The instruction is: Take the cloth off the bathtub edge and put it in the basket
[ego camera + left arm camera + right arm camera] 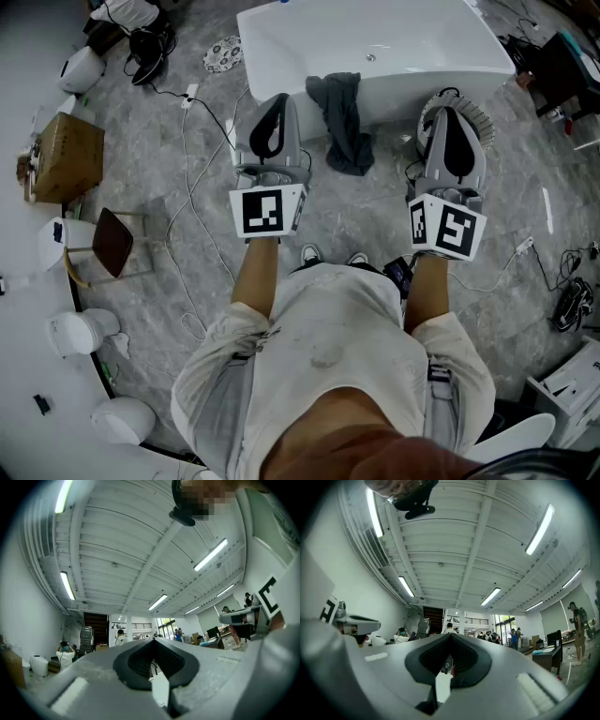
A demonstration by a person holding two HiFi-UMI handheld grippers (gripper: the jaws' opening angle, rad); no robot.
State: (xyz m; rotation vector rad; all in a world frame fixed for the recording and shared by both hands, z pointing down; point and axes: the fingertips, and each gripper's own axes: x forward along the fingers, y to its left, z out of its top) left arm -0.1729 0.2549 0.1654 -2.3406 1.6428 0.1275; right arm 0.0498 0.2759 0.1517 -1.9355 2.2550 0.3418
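Observation:
A dark grey cloth point(342, 122) hangs over the near edge of the white bathtub point(281, 47), its lower end on the floor. A white ribbed basket point(476, 116) stands to the right of the cloth, mostly hidden behind my right gripper point(448, 112). My left gripper point(277, 99) is held just left of the cloth. Both are raised in front of the person, above the floor and apart from the cloth. In the left gripper view the left gripper point(153, 639) has its tips together with nothing between them. The right gripper point(451, 635) looks the same, against the ceiling.
Cables point(192, 178) trail over the grey stone floor left of the tub. A cardboard box point(67, 157), a brown-topped stand point(112, 242) and white ceramic fixtures point(82, 67) line the left side. More gear and cables point(572, 300) lie at the right. Several people stand far off in the hall.

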